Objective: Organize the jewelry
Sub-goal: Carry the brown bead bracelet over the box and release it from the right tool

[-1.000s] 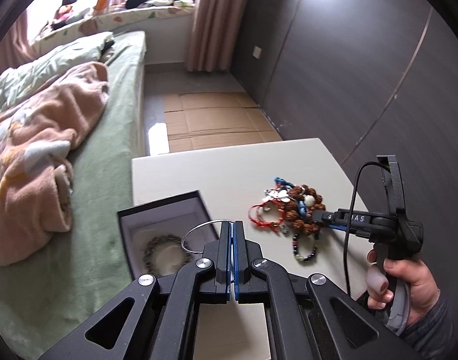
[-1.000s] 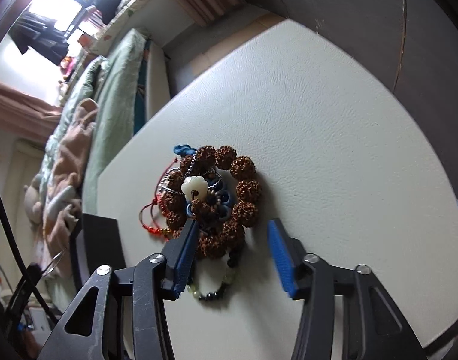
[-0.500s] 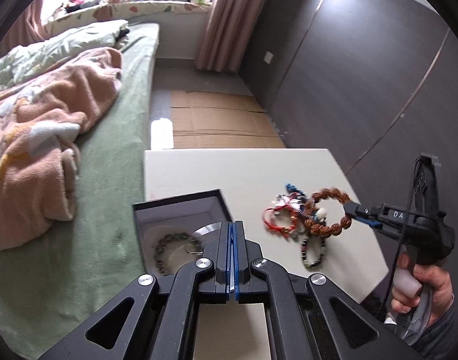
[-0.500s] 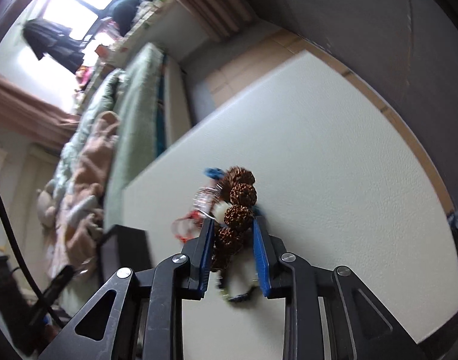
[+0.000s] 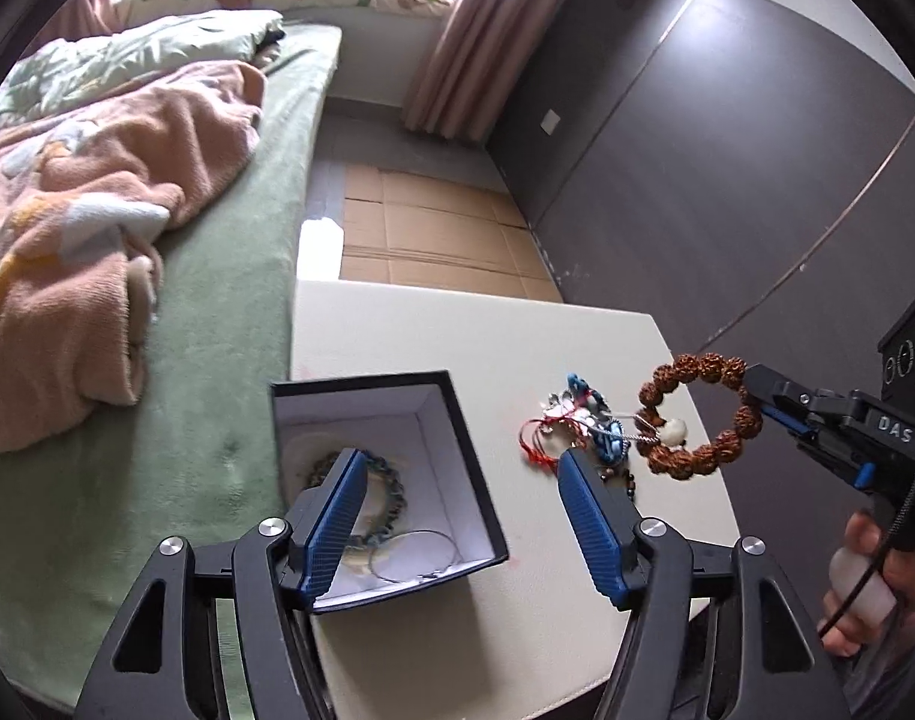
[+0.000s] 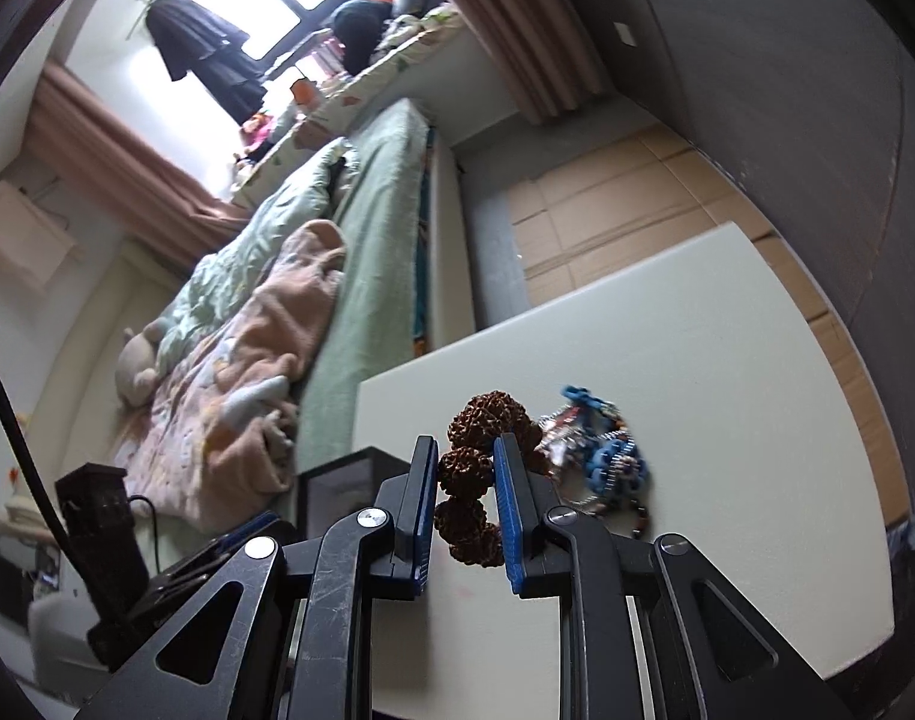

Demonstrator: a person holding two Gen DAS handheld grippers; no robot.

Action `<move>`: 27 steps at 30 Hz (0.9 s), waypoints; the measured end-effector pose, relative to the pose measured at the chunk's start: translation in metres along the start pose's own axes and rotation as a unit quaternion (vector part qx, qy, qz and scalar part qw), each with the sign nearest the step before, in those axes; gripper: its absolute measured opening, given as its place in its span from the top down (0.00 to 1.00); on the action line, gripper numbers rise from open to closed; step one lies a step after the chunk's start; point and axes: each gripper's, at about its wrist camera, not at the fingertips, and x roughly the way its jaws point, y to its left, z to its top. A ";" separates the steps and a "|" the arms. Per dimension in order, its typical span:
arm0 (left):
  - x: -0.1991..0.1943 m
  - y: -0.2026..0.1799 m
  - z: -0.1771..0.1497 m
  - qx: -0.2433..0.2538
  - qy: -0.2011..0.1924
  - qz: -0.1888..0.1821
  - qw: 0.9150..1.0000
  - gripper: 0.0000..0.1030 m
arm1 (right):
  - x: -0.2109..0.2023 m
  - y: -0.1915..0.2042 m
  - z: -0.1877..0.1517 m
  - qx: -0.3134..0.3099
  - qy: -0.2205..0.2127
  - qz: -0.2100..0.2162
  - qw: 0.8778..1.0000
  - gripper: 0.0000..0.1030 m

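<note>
My right gripper (image 6: 464,450) is shut on a brown rough-bead bracelet (image 6: 468,468) and holds it above the white table (image 5: 457,348); the bracelet also shows in the left wrist view (image 5: 697,414), hanging from the right gripper (image 5: 751,387). My left gripper (image 5: 457,462) is open and empty above the open black jewelry box (image 5: 445,432), which holds a dark bead bracelet (image 5: 391,492) and a thin wire hoop (image 5: 415,558). A tangle of red, blue and silver jewelry (image 5: 577,426) lies on the table, also seen in the right wrist view (image 6: 601,450).
A bed with a green sheet (image 5: 217,360) and a pink blanket (image 5: 85,228) runs along the table's left side. Dark wall panels (image 5: 697,150) stand at the right. Cardboard (image 5: 433,228) covers the floor beyond the table.
My left gripper has opened and let the wire hoop drop into the box. My right gripper closed on the brown bracelet and lifted it off the jewelry pile.
</note>
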 end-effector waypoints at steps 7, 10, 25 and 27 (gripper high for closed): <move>-0.016 0.019 0.002 -0.020 -0.009 0.010 1.000 0.35 | 0.000 0.036 0.006 -0.030 -0.002 0.023 0.999 0.81; -0.024 0.026 0.003 -0.026 -0.016 0.014 0.999 0.35 | 0.000 0.053 0.006 -0.042 0.000 0.036 0.998 0.81; -0.049 0.056 0.002 -0.056 -0.034 0.030 0.997 0.34 | 0.042 0.117 -0.004 -0.093 0.034 0.071 0.993 0.81; -0.050 0.059 0.002 -0.060 -0.035 0.032 0.997 0.34 | 0.053 0.122 -0.008 -0.096 0.049 0.071 0.992 0.80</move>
